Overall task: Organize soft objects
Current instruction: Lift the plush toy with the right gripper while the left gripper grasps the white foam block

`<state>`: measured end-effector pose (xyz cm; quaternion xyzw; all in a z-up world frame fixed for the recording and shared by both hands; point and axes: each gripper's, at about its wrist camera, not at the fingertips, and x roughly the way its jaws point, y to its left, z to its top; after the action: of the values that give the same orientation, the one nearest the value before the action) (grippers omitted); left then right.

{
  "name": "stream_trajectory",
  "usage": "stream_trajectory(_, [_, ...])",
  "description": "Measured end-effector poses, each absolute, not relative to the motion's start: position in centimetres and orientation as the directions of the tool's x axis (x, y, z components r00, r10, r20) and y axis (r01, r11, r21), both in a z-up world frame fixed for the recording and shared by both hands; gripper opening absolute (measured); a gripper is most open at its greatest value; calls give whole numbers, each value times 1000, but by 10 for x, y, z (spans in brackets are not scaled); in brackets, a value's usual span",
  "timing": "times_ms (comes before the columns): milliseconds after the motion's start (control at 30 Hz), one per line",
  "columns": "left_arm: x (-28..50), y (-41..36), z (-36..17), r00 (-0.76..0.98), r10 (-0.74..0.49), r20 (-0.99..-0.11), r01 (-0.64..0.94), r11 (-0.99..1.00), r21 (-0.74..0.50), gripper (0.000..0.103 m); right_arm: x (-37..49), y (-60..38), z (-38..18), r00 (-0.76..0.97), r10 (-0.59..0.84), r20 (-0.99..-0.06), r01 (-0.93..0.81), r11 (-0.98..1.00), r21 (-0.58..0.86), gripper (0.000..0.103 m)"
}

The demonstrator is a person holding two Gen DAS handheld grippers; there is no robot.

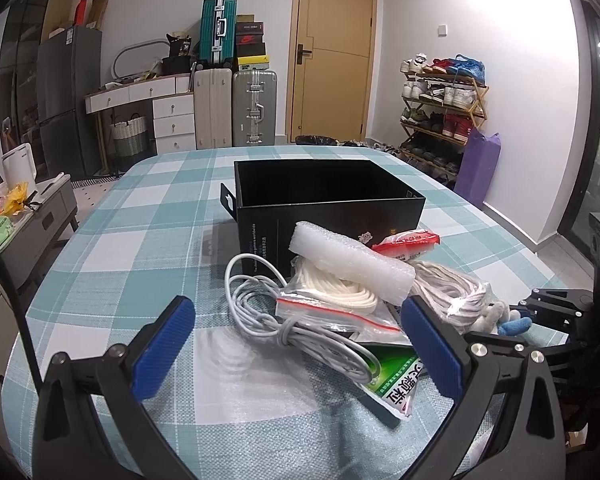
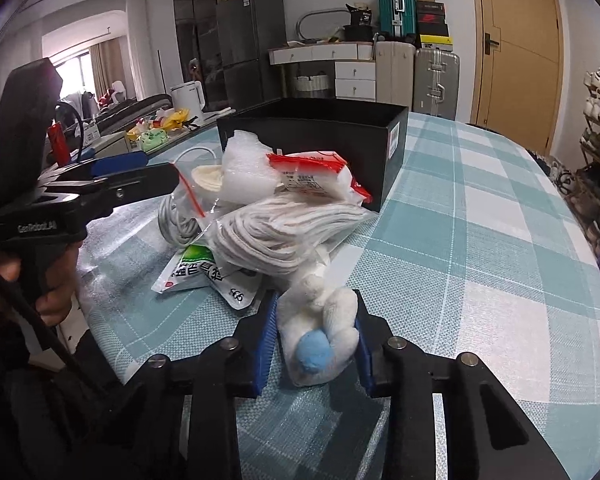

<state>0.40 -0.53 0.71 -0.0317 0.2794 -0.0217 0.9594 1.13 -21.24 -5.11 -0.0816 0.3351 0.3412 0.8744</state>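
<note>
"GenRobot.AI" on the left hand-held gripper (image 2: 136,172); "666" on a sachet (image 2: 238,294).

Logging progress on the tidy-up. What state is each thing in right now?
Black box: open, nothing visible inside.
Plush toy: on the tablecloth, gripped.
Right claw: shut on plush toy.
Left claw: open, empty, over the pile.
White cable: coiled, loose.
Rope bag: zip-sealed.

Lying on the checked tablecloth (image 1: 148,216): one black box (image 1: 328,200), one foam roll (image 1: 352,264), one coiled white cable (image 1: 296,332), two bagged rope bundles (image 2: 276,236), one red-and-white packet (image 2: 316,178), one green sachet (image 1: 396,384), one white-and-blue plush toy (image 2: 320,336).
</note>
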Motion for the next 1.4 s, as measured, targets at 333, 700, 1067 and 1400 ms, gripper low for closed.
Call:
stream_trajectory(333, [3,-3,10,847,-59,-528,18,996,-83,103,-11,-236,-24,599,607,-522,-655,747,118,34])
stream_trajectory(700, [6,-1,12,845,-55,-532,14,997,-81,103,-15,-253,-2,690,572,-443,-594,798,105,34])
stream_trajectory(1067, [24,-16,16,827,-56,-559,62,998,-9,103,-8,-240,-4,670,584,-458,-604,788,120,34])
stream_trajectory(1400, [40,-28,22,819,-72,-570,133,989,65,103,7,-231,2,668,592,-452,-604,785,137,34])
